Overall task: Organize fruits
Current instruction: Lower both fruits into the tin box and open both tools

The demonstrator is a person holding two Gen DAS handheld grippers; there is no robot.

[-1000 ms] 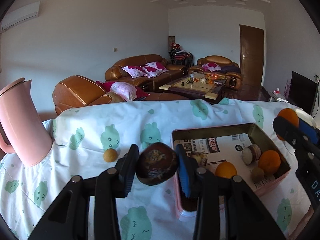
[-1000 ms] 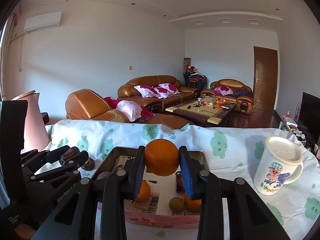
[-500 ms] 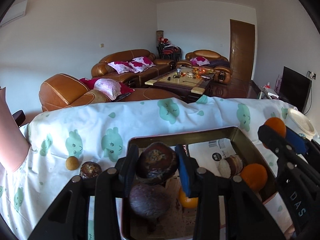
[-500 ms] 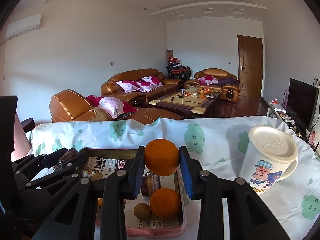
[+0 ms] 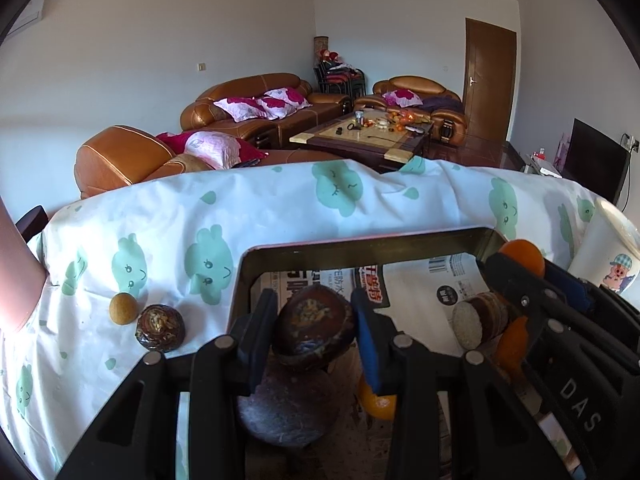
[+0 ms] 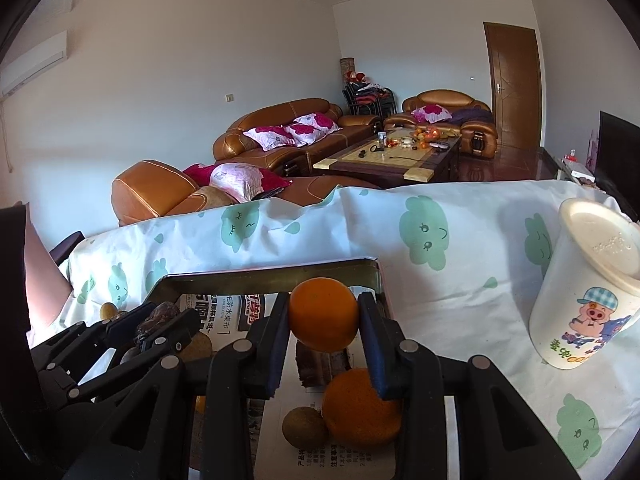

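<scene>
My left gripper (image 5: 314, 328) is shut on a dark brown fruit (image 5: 314, 332), held above the paper-lined metal tray (image 5: 360, 246). Right below it in the tray lies another dark round fruit (image 5: 286, 408). My right gripper (image 6: 323, 322) is shut on an orange (image 6: 323, 314) over the tray (image 6: 272, 276), above a second orange (image 6: 360, 408), a small brown fruit (image 6: 304, 426) and a cut brown piece (image 6: 320, 362). The right gripper (image 5: 520, 276) shows at the right of the left wrist view, and the left gripper (image 6: 156, 332) at the left of the right wrist view.
On the cloud-print cloth left of the tray lie a small tan fruit (image 5: 123, 309) and a dark brown fruit (image 5: 160, 328). A white cartoon mug (image 6: 588, 296) with a lid stands right of the tray. A pink jug (image 5: 16, 276) stands at the far left. Sofas lie beyond the table.
Both grippers have moved forward and down over the tray with their fruits still held. The left one has swung from the cloth to above the tray's left end.
</scene>
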